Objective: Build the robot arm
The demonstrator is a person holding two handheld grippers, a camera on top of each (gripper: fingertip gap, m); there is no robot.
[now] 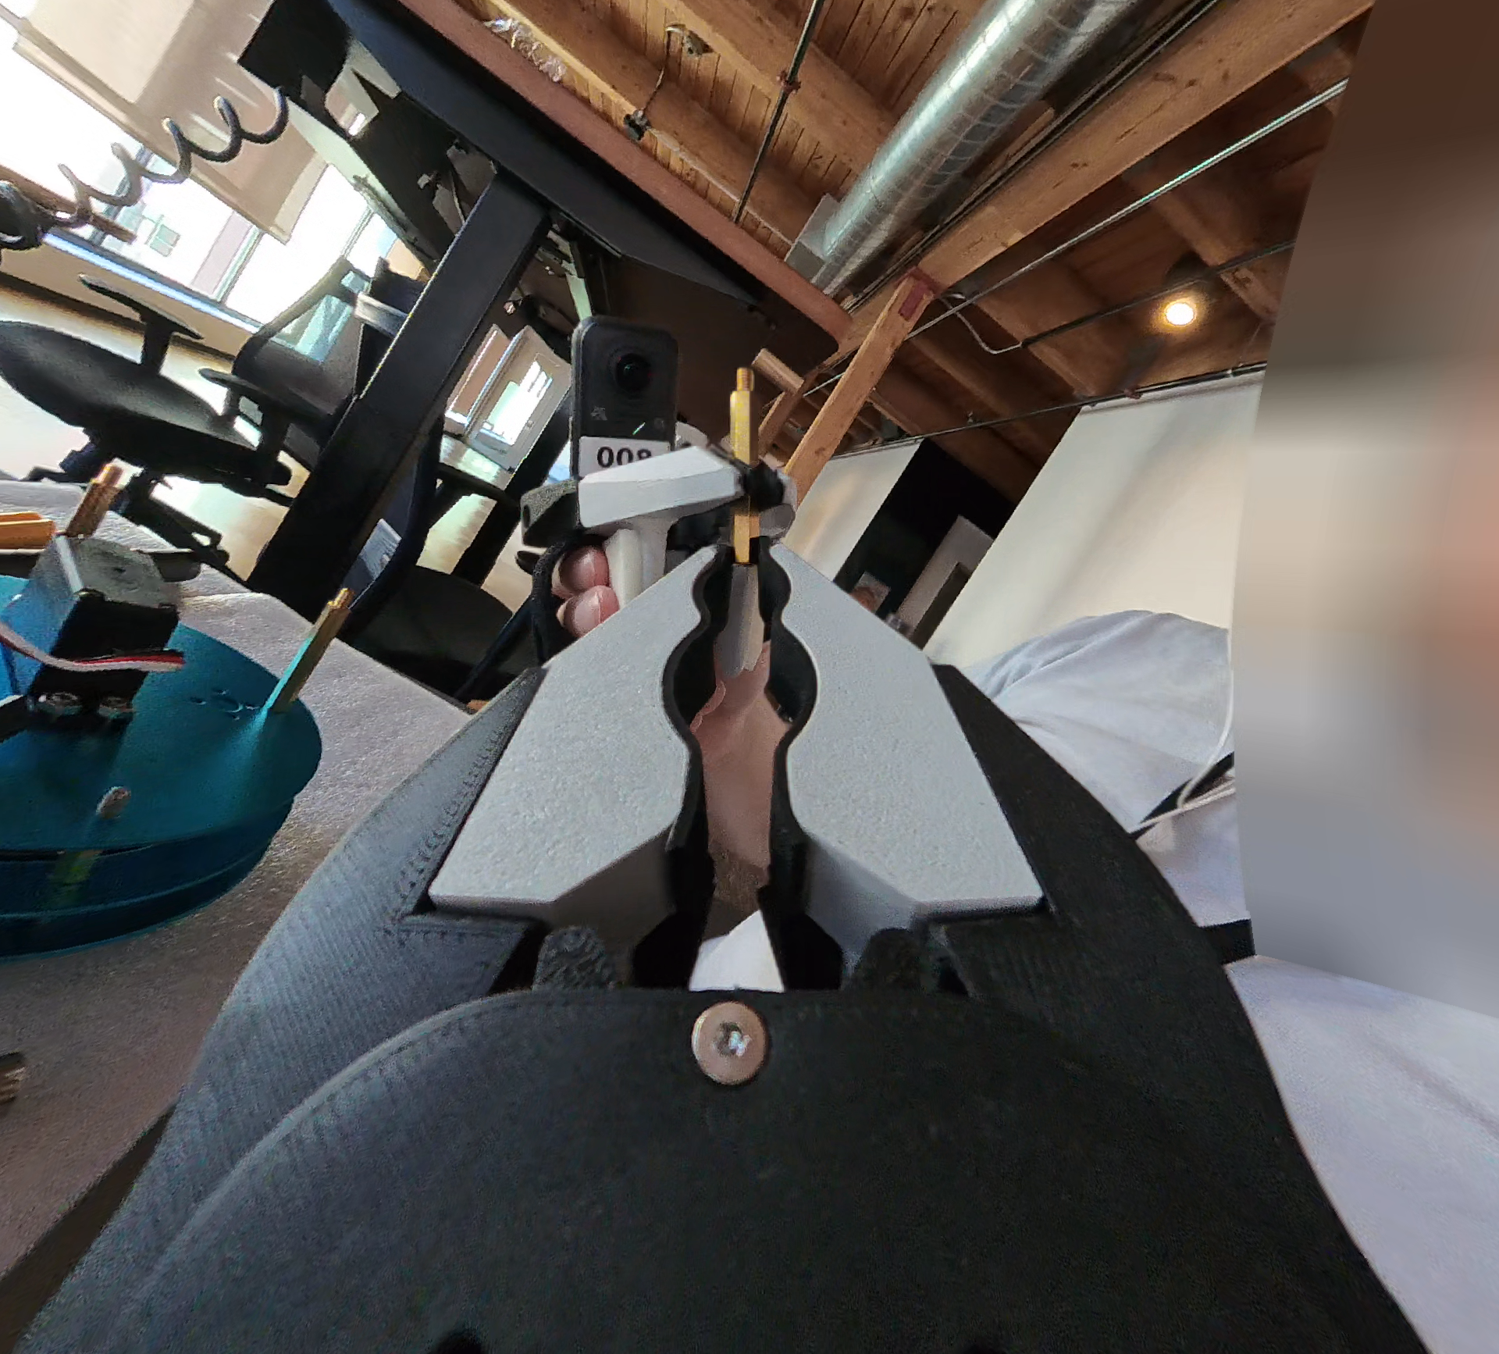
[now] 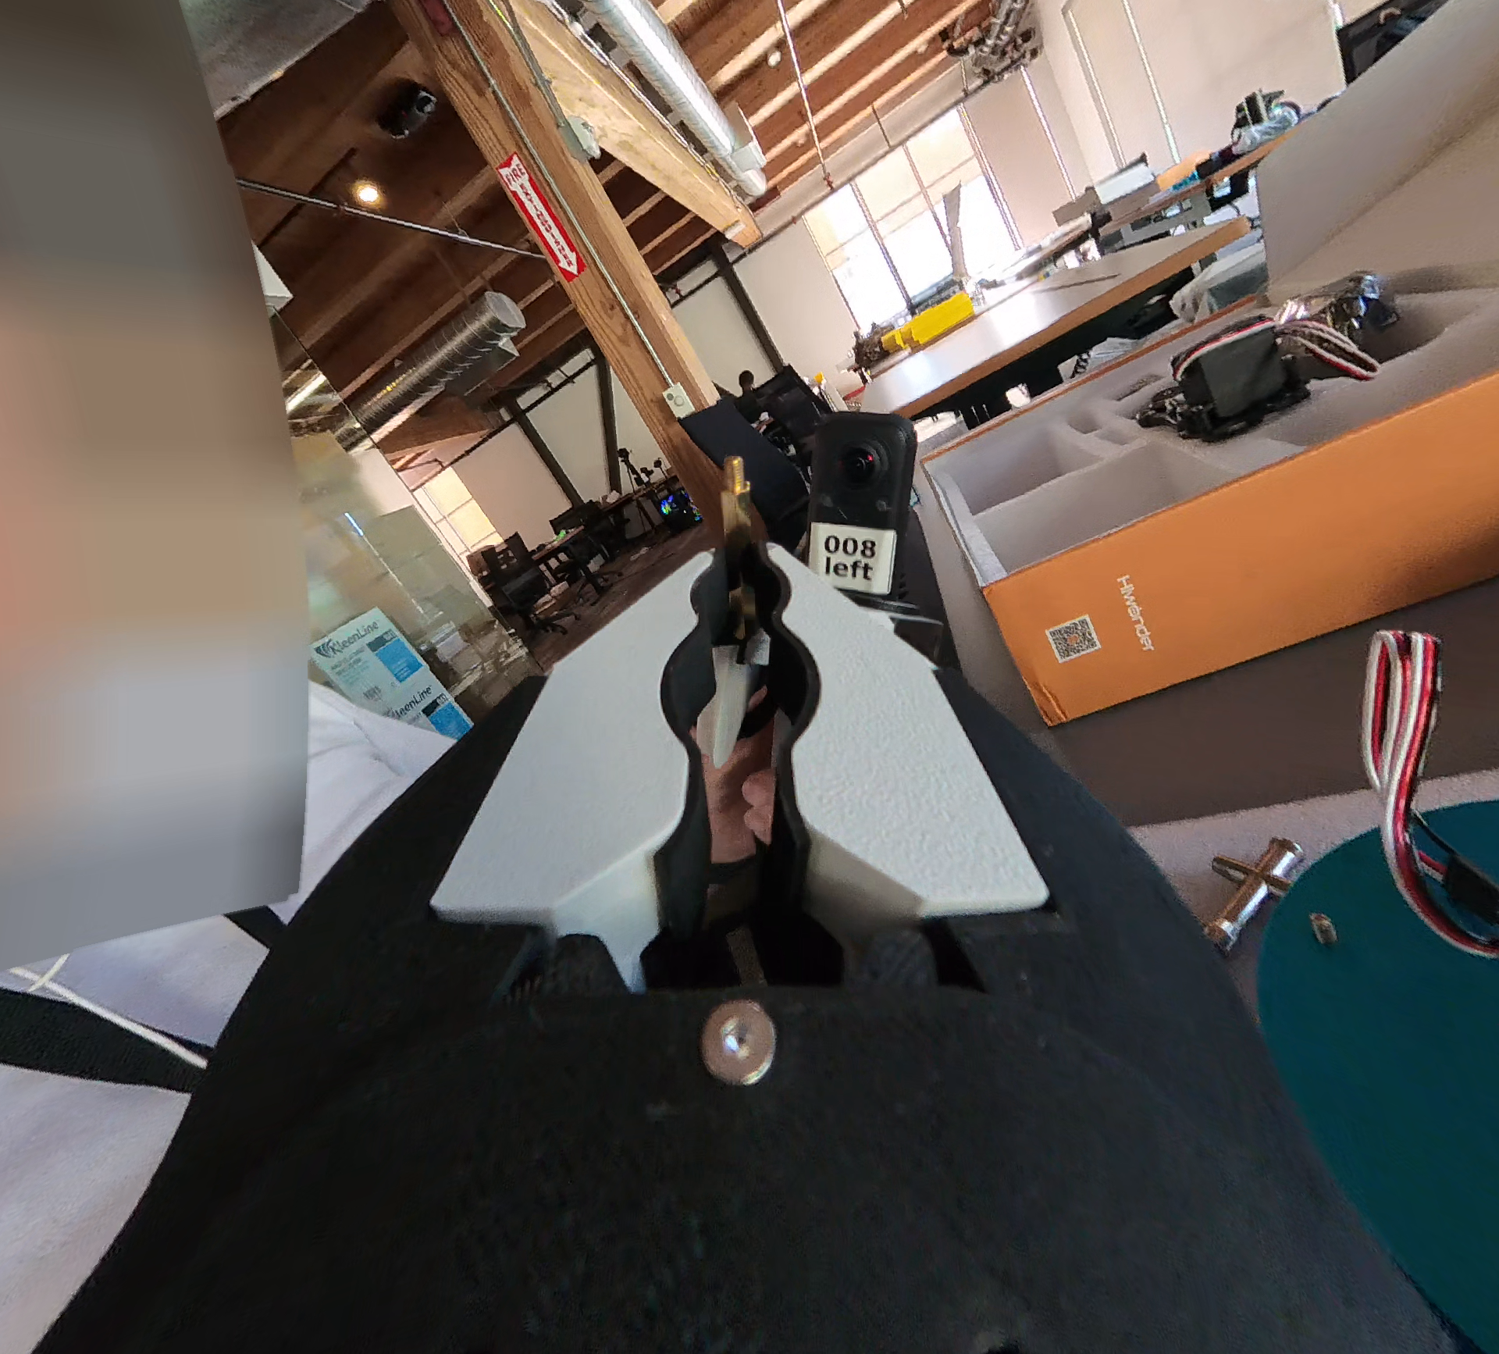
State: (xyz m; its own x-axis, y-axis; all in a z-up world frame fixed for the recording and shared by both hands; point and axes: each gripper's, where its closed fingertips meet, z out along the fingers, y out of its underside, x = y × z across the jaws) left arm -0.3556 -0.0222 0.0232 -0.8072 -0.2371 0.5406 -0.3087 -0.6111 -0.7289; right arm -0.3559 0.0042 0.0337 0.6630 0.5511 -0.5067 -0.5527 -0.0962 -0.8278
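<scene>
Held item: I read one brass post (image 1: 742, 459) raised above the counter (image 1: 389, 674), upright, between the two tools that face each other.

Left hand-held gripper (image 1: 742, 573): the fingers are drawn almost together, and the tips pinch the lower end of the post.

Right hand-held gripper (image 2: 738, 569): the fingers are equally close together. They clamp the same post partway up, and its threaded tip stands clear above them.

State of the assembly, left view: a blue-green round plate (image 1: 186, 771) lies on the counter well to the side. A black motor block (image 1: 89, 609) is screwed onto it. One post (image 1: 312, 650) stands at its near edge and a second post (image 1: 93, 496) stands behind the block. I cannot tell whether that second post sits on the plate.

Count:
- Brass posts: three, one held and two standing.
- Round plates: one, with a further layer showing under it.
- Motor blocks on the plate: one.
- Striped wire bundles (image 2: 1403, 731) over the plate: one.
- Metal cross-shaped tools (image 2: 1253, 889) beside the plate: one.
- Orange boxes (image 2: 1217, 585) with a foam insert: one
</scene>
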